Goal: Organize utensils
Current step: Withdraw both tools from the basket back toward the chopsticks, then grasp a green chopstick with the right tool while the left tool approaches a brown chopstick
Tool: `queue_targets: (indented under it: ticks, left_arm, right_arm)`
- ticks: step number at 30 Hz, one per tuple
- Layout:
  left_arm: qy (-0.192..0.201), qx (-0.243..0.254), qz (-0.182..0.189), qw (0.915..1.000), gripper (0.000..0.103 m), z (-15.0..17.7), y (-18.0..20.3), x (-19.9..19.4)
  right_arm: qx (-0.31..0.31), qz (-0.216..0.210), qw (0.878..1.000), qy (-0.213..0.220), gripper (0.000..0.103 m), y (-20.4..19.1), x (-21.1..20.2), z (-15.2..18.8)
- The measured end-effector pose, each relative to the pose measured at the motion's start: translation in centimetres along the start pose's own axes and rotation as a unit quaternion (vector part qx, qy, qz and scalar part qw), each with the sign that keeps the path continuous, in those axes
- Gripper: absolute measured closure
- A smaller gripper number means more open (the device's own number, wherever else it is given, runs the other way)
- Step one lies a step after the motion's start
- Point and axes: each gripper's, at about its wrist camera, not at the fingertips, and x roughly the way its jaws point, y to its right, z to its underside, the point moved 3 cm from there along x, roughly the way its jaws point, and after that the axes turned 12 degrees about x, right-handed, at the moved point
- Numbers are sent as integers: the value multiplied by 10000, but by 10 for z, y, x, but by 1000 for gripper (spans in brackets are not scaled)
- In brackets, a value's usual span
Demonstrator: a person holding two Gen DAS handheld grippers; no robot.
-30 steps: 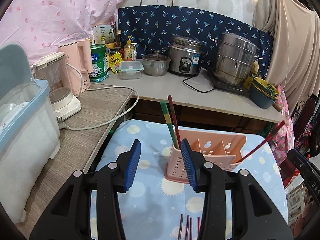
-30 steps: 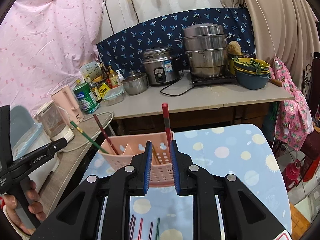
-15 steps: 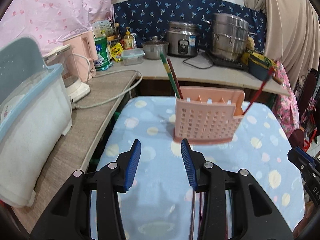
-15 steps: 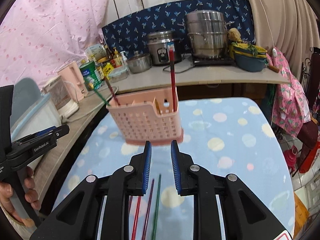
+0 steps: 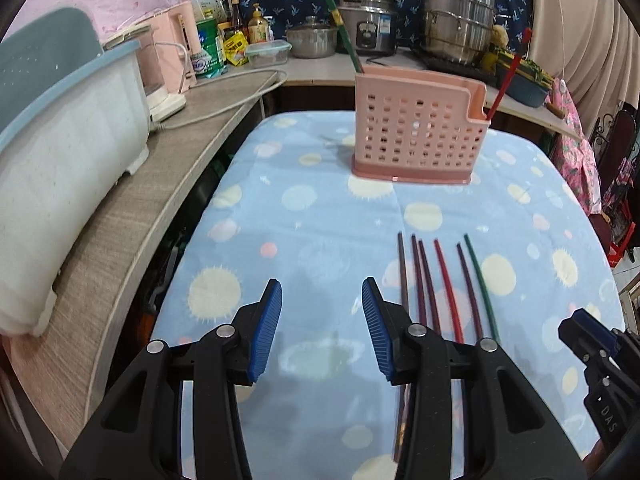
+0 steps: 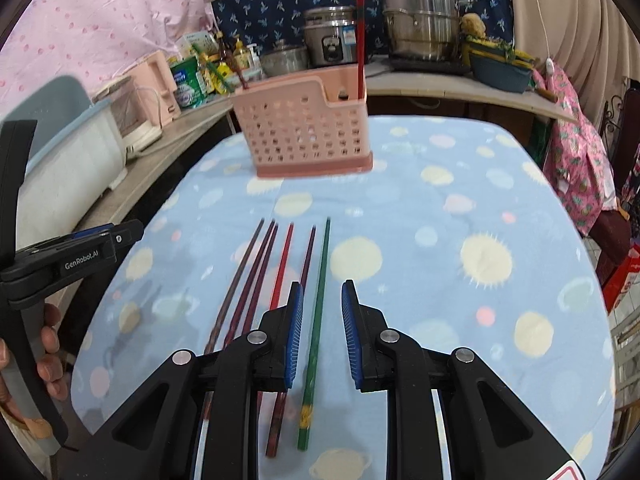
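— Left gripper [image 5: 322, 330]?
— Hovering over the blue spotted cloth [image 5: 304, 216], fingers spread wide, holding nothing. Blue pads [image 5: 268, 332] facing each other across bare cloth, just left of the loose chopsticks.
— And the right gripper [image 6: 319, 334]?
— Also released, gap narrower. Straddling the green chopstick [image 6: 318, 312], which runs between the two pads [image 6: 295, 334] without visibly touching either. Whether lowered level with the stick or above it: cannot tell.
— Loose chopsticks on the cloth?
— Six in a rough fan, side by side, tips pointing toward the holder: three dark ones [image 6: 244, 280] at the left, then a red one [image 6: 282, 268], another dark one [image 6: 307, 258], then the green at the far right of the row. Same row seen from the left wrist view [image 5: 440, 284], partly hidden under the left gripper's right finger.
— Holder?
— Pink perforated caddy [image 6: 300, 136], upright on the far half of the cloth, well apart from both grippers. Already holding a red chopstick [image 6: 360, 40] in the low right-hand compartment, standing nearly upright, plus a green one [image 5: 344, 32] and a dark one [image 6: 240, 76] leaning out of the left end.
— Around it?
— Wooden counter [image 5: 160, 184] along the left with a white-and-blue tub [image 5: 68, 136]; rice cooker [image 6: 330, 38] and steel steamer pot [image 6: 420, 20] on the back shelf.
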Motion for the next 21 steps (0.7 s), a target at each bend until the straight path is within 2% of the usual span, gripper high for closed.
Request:
queue_targets:
  ticks: [10, 14, 21]
  left_arm:
    - [-385, 72, 159, 9991, 63, 50, 14, 9]
    - [-442, 57, 176, 9989, 57, 59, 15, 10]
    - [-526, 47, 201, 9984, 57, 67, 14, 13]
  right_arm:
    - [-7, 86, 9989, -465, 83, 4, 22, 50]
    - [-6, 120, 9983, -570, 83, 4, 29, 58]
    - [-27, 182, 9978, -638, 88, 6, 37, 68]
